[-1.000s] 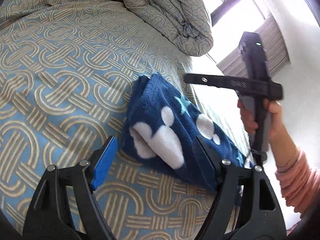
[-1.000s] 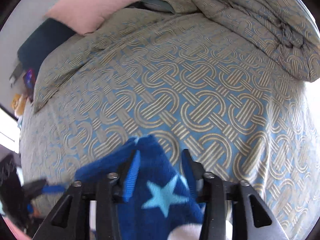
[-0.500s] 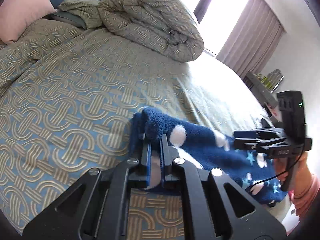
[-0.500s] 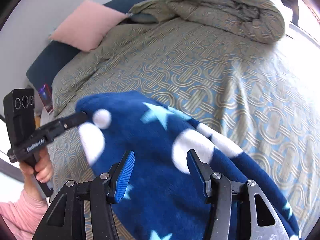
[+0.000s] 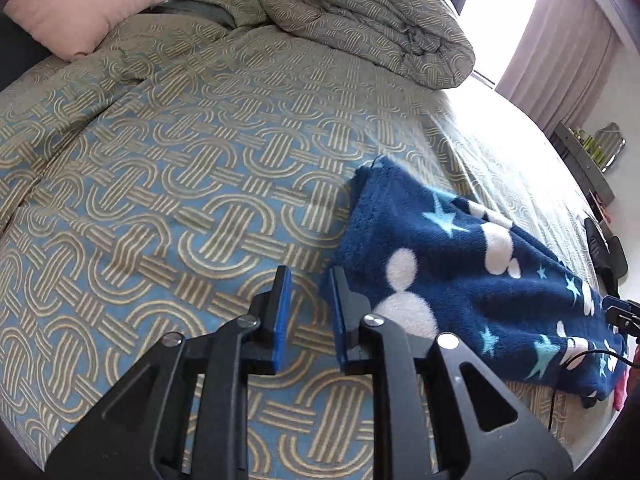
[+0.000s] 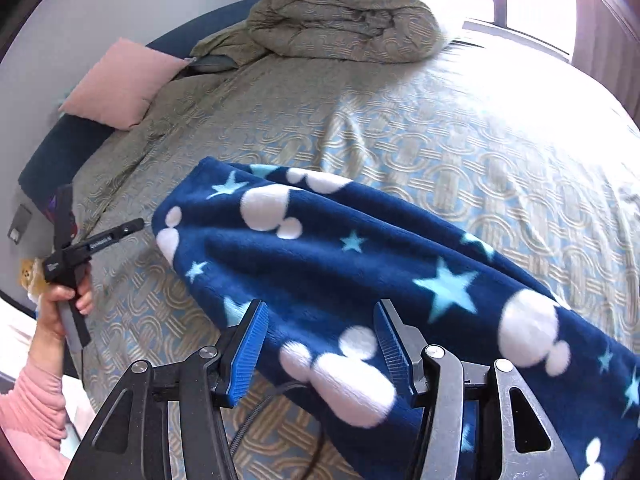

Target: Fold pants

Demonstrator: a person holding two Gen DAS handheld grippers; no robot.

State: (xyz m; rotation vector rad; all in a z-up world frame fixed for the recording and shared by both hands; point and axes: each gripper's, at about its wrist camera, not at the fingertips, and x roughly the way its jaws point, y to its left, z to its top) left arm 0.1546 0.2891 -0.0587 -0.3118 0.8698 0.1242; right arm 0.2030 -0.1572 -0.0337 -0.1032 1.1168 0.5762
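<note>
Pants [image 5: 460,280]: thick navy fleece, fuzzy nap, printed with white mouse-head blobs and pale blue stars. They lie folded into a long band on the bed [image 5: 180,184], toward its near right side, surface rumpled in soft ridges. Bedspread: flat woven cloth, blue ground with tan interlocking arch pattern.

Left gripper [image 5: 306,312]: jaws parted by a narrow gap, nothing between them; the right finger sits just beside the pants' end.

Right gripper [image 6: 318,344]: jaws wide apart, holding nothing, fleece lying beyond and between them.

Rolled quilt [image 6: 344,20] and pink pillow [image 6: 120,84] at the head of the bed.
</note>
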